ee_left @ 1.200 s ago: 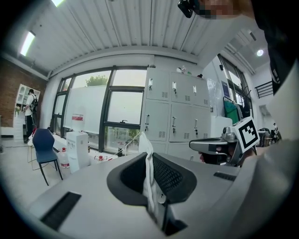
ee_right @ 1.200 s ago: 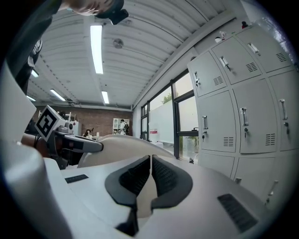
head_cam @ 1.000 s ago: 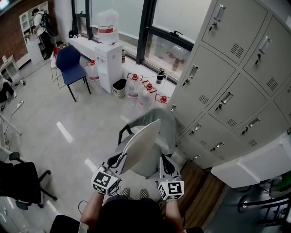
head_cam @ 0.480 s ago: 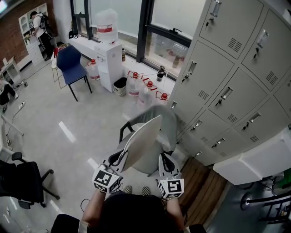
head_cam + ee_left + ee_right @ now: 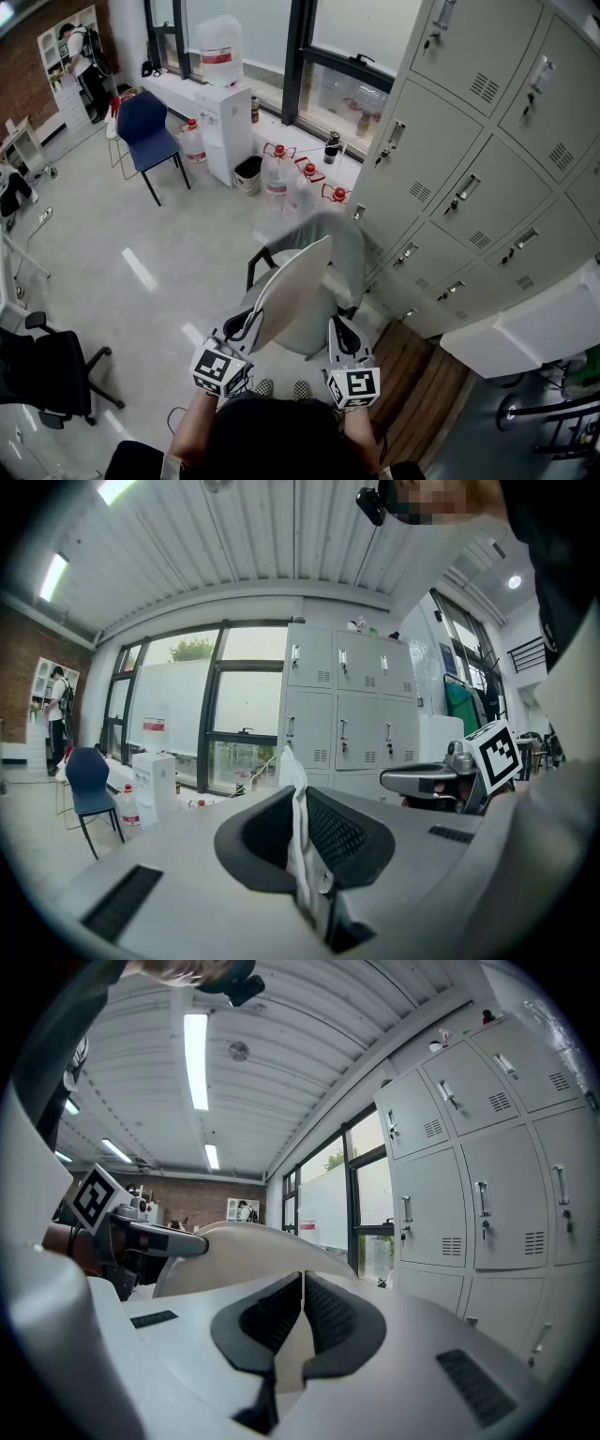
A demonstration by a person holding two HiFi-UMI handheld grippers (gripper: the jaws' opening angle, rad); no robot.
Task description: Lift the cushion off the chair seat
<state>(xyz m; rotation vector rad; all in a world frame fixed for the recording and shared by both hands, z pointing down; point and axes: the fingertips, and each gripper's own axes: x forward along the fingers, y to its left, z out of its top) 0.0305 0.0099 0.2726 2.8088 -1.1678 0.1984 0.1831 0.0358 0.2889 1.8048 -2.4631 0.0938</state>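
Observation:
A cream cushion [image 5: 291, 295] stands tilted on edge above the grey chair [image 5: 339, 262], clear of its seat. My left gripper [image 5: 242, 328] is shut on the cushion's lower left edge. In the left gripper view the white fabric [image 5: 292, 771] is pinched between the dark pads of the left gripper [image 5: 300, 803]. My right gripper [image 5: 340, 326] hangs just right of the cushion, its jaws shut with nothing seen between them. In the right gripper view the right gripper [image 5: 302, 1283] is closed and the cushion [image 5: 244, 1241] curves off to its left.
Grey lockers [image 5: 469, 187] fill the right side, with a wooden floor strip [image 5: 422, 384] below them. Water bottles [image 5: 300, 178], a water dispenser [image 5: 223, 122] and a blue chair [image 5: 145, 127] stand by the window. A black office chair [image 5: 47, 370] is at the left; a person [image 5: 80, 56] stands far back.

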